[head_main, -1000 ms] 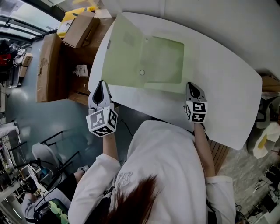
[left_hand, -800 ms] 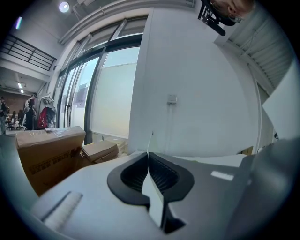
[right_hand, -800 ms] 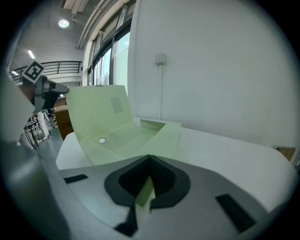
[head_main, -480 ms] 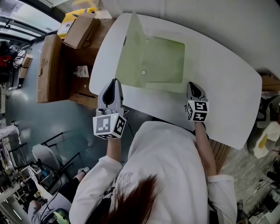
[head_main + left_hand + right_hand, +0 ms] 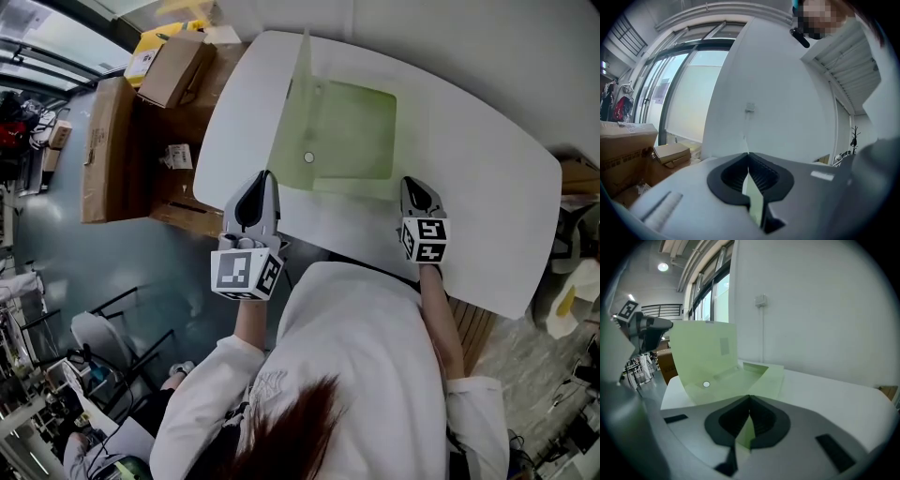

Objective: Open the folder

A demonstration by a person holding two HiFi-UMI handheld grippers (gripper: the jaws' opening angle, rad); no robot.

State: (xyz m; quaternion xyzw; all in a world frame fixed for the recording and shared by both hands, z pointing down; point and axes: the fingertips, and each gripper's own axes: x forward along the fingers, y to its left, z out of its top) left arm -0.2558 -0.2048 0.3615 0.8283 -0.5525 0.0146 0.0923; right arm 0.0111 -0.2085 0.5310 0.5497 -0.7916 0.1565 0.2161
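One pale green folder [image 5: 352, 131] lies toward the far side of the white table [image 5: 487, 206], its cover upright, apparently pinched at its near edge by the closed left gripper [image 5: 265, 178], while the right gripper [image 5: 413, 185] clamps the lower sheet's near edge.

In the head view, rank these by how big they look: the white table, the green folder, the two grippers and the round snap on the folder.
1. white table
2. green folder
3. left gripper and right gripper: the left looks bigger but sits nearer the camera, so unranked
4. round snap
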